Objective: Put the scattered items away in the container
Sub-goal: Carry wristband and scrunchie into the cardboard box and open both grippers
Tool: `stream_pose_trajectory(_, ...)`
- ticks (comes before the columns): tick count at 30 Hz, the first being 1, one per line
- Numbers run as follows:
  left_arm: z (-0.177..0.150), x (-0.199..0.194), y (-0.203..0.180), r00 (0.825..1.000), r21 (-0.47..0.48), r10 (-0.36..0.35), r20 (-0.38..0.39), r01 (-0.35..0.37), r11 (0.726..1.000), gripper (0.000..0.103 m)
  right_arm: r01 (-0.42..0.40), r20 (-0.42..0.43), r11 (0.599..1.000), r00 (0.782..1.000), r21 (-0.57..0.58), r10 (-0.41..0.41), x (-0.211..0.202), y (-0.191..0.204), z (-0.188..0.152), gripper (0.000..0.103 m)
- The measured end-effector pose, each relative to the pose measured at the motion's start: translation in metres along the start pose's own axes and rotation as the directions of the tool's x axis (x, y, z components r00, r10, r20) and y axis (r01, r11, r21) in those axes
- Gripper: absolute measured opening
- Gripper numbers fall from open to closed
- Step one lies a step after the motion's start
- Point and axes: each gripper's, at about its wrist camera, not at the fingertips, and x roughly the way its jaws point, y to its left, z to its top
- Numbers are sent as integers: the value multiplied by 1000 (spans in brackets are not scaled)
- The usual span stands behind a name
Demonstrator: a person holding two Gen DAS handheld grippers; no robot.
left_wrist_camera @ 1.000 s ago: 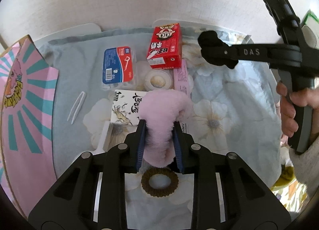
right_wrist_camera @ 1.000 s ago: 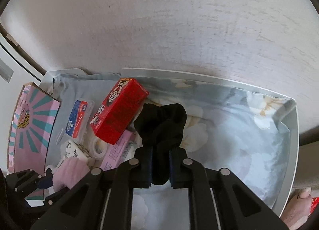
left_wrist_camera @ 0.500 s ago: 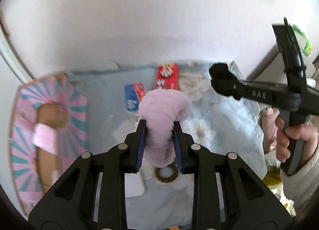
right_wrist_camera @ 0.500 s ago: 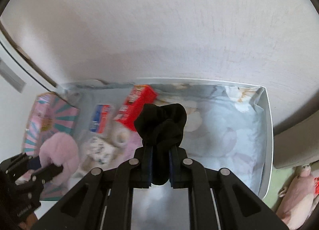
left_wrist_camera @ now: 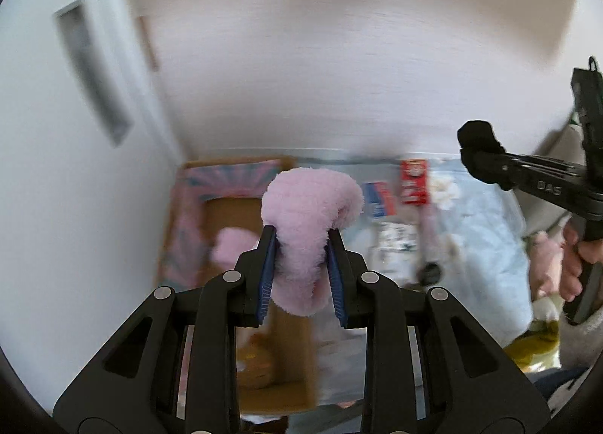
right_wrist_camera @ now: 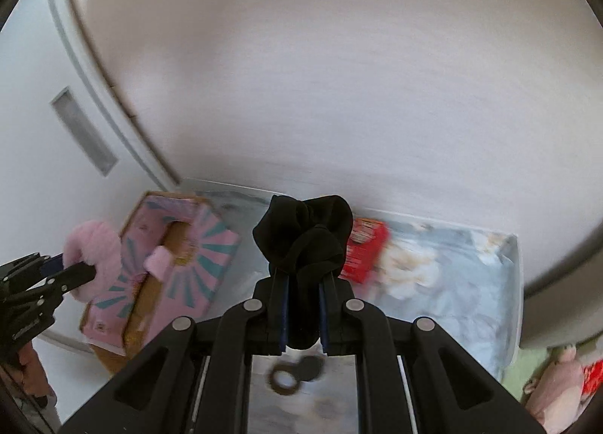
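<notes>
My left gripper (left_wrist_camera: pixel 301 242) is shut on a fluffy pink scrunchie (left_wrist_camera: pixel 309 215) and holds it in the air above the open pink cardboard box (left_wrist_camera: pixel 188 215). In the right wrist view the pink scrunchie (right_wrist_camera: pixel 90 245) hangs at the box's (right_wrist_camera: pixel 203 253) left side. A pink item (left_wrist_camera: pixel 230 249) lies inside the box. My right gripper (right_wrist_camera: pixel 303 279) is shut on a black scrunchie (right_wrist_camera: pixel 305 234), held above the flowered cloth (right_wrist_camera: pixel 444 283). It also shows at the right of the left wrist view (left_wrist_camera: pixel 476 140).
On the cloth lie a red box (right_wrist_camera: pixel 363 249), a blue-labelled pack (left_wrist_camera: pixel 380 198), a printed white box (left_wrist_camera: pixel 395 242) and a brown hair ring (right_wrist_camera: pixel 284 381). White walls stand close behind and to the left. A pink plush (right_wrist_camera: pixel 554 385) lies off the tray's right edge.
Both grippers have risen and swung left with their scrunchies. The left one now hangs over the pink box instead of over the scattered items.
</notes>
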Motion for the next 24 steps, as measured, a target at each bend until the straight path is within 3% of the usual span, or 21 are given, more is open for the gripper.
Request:
stream_pose_trajectory(5, -17, -7, 37, 998, -44, 55, -4, -55, 997, 23, -97, -29, 991, 995, -97, 95, 23, 65, 4, 12)
stream_pose_trajectory(12, -52, 22, 66, 992, -92, 84, -94, -93, 991, 23, -245, -136, 950, 966, -194, 221, 75, 148, 1, 12)
stream_pose_trajectory(18, -82, 53, 84, 981, -173, 60, -187, -93, 981, 23, -270, -252, 928, 946, -256, 205, 125, 188, -15, 12)
stream_pose_trajectory(24, -97, 64, 94, 977, -205, 49, -209, -92, 974, 23, -279, -326, 916, 928, -289, 180, 147, 212, -34, 12)
